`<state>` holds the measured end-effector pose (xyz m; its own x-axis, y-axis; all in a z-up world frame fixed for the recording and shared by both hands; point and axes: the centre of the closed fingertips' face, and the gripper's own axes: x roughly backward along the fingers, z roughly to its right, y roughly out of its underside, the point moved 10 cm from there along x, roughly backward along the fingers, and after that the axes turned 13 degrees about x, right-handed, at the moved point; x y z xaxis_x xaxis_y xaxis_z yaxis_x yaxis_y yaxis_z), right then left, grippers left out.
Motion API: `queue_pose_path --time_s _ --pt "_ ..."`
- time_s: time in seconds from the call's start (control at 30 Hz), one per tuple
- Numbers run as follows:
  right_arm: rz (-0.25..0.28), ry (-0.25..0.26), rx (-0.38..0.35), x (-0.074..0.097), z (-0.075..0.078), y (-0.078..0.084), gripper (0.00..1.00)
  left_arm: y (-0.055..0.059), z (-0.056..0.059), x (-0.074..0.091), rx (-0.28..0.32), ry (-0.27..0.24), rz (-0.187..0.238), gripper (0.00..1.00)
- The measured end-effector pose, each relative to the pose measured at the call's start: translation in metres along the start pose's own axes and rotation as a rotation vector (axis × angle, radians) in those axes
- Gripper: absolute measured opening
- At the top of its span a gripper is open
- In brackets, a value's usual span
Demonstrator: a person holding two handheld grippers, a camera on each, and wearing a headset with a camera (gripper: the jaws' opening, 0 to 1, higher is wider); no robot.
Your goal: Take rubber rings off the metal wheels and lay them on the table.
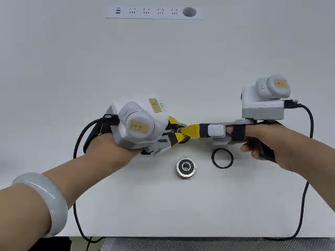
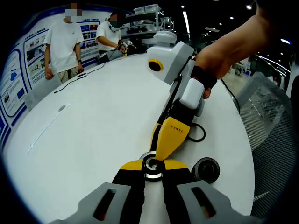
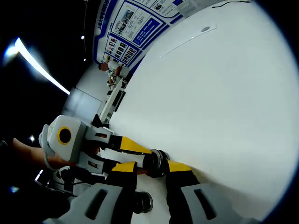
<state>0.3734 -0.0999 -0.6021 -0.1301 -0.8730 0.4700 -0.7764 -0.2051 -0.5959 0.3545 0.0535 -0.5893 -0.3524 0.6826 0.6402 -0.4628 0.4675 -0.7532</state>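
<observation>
**Head view.** Over a white table (image 1: 63,78), left gripper (image 1: 178,134) and right gripper (image 1: 189,130) tip to tip, each in a hand. Between the tips a metal wheel (image 1: 183,138), mostly hidden. Nearer on the table, a second wheel (image 1: 186,167) lying flat. Beside it but apart, toward the right hand, a black rubber ring (image 1: 222,158) lying flat on its own. At the far edge, a white power strip (image 1: 154,11). Black cable (image 1: 303,172) trailing from the right gripper. Pale bangle (image 1: 44,201) on the left wrist.

**Left gripper view.** Own yellow-tipped jaws clamped on the metal wheel (image 2: 153,167), one at each side, wheel face toward the camera. From above, the right gripper (image 2: 164,148), narrow yellow tip touching the wheel's far edge. To the right, apart from the jaws, the second wheel (image 2: 206,169) on the table. Farther off, the rubber ring (image 2: 200,134), partly behind the right gripper. People (image 2: 60,42) standing at the table's far end.

**Right gripper view.** Own jaws pressed to either side of the metal wheel (image 3: 157,162), seen edge-on, so clenched on it. Cannot tell whether on rubber or on metal. From the left, the left gripper (image 3: 140,156) holding the same wheel. Lower down, partly hidden, the second wheel (image 3: 141,201).
</observation>
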Motion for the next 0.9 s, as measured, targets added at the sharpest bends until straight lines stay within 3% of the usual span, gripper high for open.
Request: queue_pose_path --time_s 0.5,0.9 --pt "-0.003 -0.004 0.003 0.0054 0.0011 0.0022 0.2 0.0005 -0.0003 -0.0003 -0.001 0.001 0.001 0.13" --pt "-0.011 0.034 0.026 0.0043 0.0043 0.0029 0.1 0.0008 -0.0002 -0.0002 0.0 0.002 0.001 0.13"
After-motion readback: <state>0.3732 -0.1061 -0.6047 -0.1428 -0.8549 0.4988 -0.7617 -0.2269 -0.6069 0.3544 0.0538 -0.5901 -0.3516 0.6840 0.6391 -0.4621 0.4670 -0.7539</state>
